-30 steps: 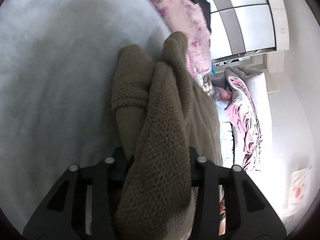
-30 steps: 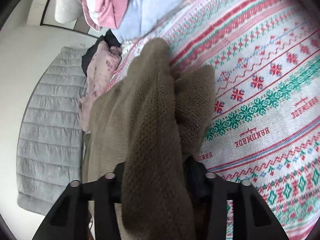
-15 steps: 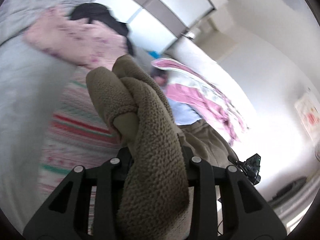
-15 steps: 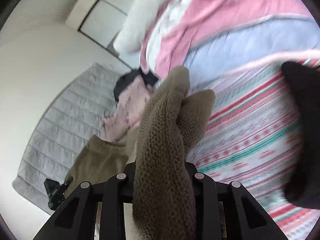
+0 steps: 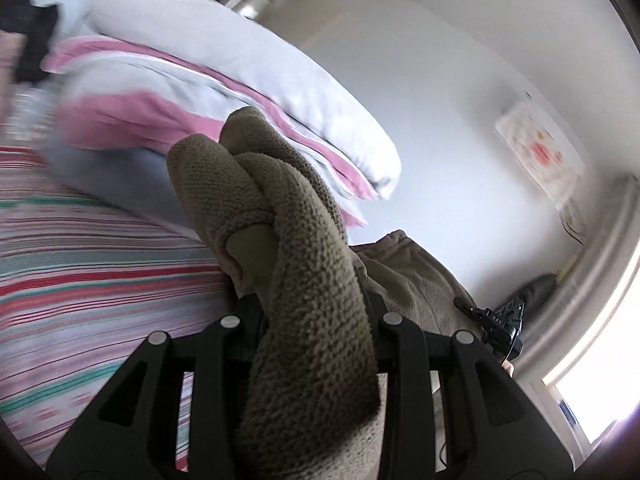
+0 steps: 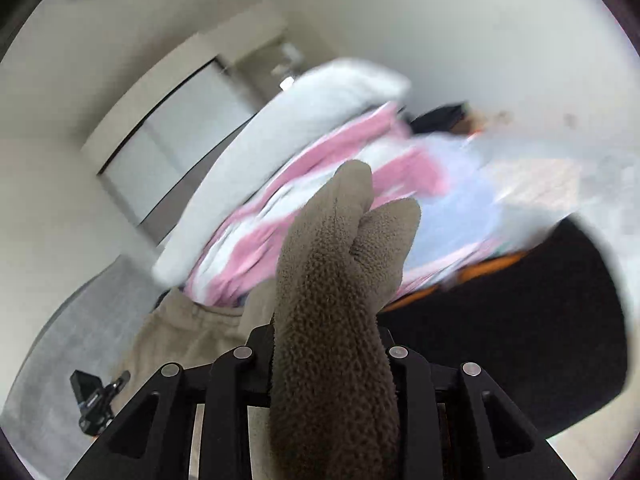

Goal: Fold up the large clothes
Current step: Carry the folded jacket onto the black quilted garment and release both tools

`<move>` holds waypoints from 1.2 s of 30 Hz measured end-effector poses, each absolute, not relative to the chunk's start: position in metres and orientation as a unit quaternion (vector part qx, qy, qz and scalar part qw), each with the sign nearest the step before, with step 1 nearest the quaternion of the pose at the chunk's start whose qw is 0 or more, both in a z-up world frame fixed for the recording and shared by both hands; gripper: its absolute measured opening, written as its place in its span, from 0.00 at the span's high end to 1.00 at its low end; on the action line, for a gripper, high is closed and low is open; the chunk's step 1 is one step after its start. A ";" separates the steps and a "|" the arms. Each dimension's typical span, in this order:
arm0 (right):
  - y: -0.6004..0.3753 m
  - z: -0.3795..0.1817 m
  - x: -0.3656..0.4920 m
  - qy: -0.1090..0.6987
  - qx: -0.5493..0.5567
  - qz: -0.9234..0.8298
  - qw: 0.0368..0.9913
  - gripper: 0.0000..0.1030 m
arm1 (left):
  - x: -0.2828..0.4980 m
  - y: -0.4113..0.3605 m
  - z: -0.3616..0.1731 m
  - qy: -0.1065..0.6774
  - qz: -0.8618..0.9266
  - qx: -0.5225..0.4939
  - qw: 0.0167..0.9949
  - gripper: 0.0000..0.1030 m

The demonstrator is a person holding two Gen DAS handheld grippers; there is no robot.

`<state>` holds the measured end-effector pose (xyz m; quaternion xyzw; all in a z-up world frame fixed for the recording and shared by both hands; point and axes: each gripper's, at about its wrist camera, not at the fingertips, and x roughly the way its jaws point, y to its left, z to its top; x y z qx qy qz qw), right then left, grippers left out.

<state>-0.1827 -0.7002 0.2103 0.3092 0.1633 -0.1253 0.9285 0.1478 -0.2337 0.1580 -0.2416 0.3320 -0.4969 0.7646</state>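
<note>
Bedroom wall and heaped bedding fill my left view now, where a second ago it was flat grey bedspread: the striped blanket [image 5: 80,264] runs off to the left, the pink-and-white duvet [image 5: 248,92] is piled behind, and that tells me I've swung up and round off the bed. My left jaws [image 5: 312,320] are clenched on a thick bunch of the tan fleece garment [image 5: 304,280], the fabric bulging forward past the pads in fat folds. More of it trails off low to the right, towards my other gripper, whose black body [image 5: 500,320] just shows there. Over to the right view, and it's the same story: the patterned blanket that filled it before is gone, and I'm looking at the duvet [image 6: 320,168], a wardrobe [image 6: 180,120] and a dark blurred shape [image 6: 500,340] on the right. My right jaws [image 6: 332,352] are clamped on their own wad of fleece. Both ends up off the bed, then. I reckon this is the lift and shake-out before laying it flat to fold.
</note>
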 end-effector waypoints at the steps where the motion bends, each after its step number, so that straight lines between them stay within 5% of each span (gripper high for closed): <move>1: -0.716 0.213 -0.193 0.158 0.303 -0.151 0.928 0.71 | 0.150 -0.254 0.155 0.331 -0.508 -0.238 0.759 0.67; 5: -0.779 0.196 -0.220 0.158 0.296 -0.225 0.915 0.67 | 0.157 -0.334 0.117 0.340 -0.534 -0.209 0.745 0.58; 8: -0.820 0.152 -0.227 0.187 0.316 -0.320 0.873 0.54 | 0.176 -0.391 0.050 0.439 -0.485 -0.146 0.742 0.53; 11: -0.848 0.100 -0.234 0.219 0.341 -0.390 0.827 0.54 | 0.194 -0.387 -0.009 0.491 -0.422 -0.146 0.747 0.47; 21: -0.782 0.072 -0.197 0.235 0.274 -0.331 0.872 0.54 | 0.160 -0.343 0.052 0.396 -0.393 -0.062 0.828 0.37; 23: -0.748 0.076 -0.187 0.233 0.255 -0.325 0.880 0.54 | 0.135 -0.345 0.064 0.393 -0.387 -0.035 0.834 0.18; 25: -0.718 0.079 -0.180 0.237 0.239 -0.317 0.887 0.46 | 0.118 -0.357 0.068 0.390 -0.373 -0.011 0.842 0.08; 27: -0.678 0.083 -0.171 0.250 0.217 -0.309 0.892 0.16 | 0.100 -0.361 0.071 0.390 -0.360 0.014 0.848 0.02; 32: -0.585 0.080 -0.176 0.254 0.182 -0.302 0.901 0.02 | 0.056 -0.357 0.079 0.380 -0.335 0.078 0.859 0.01; 36: -0.528 0.063 -0.176 0.285 0.148 -0.312 0.894 0.00 | 0.028 -0.350 0.076 0.376 -0.332 0.102 0.859 0.01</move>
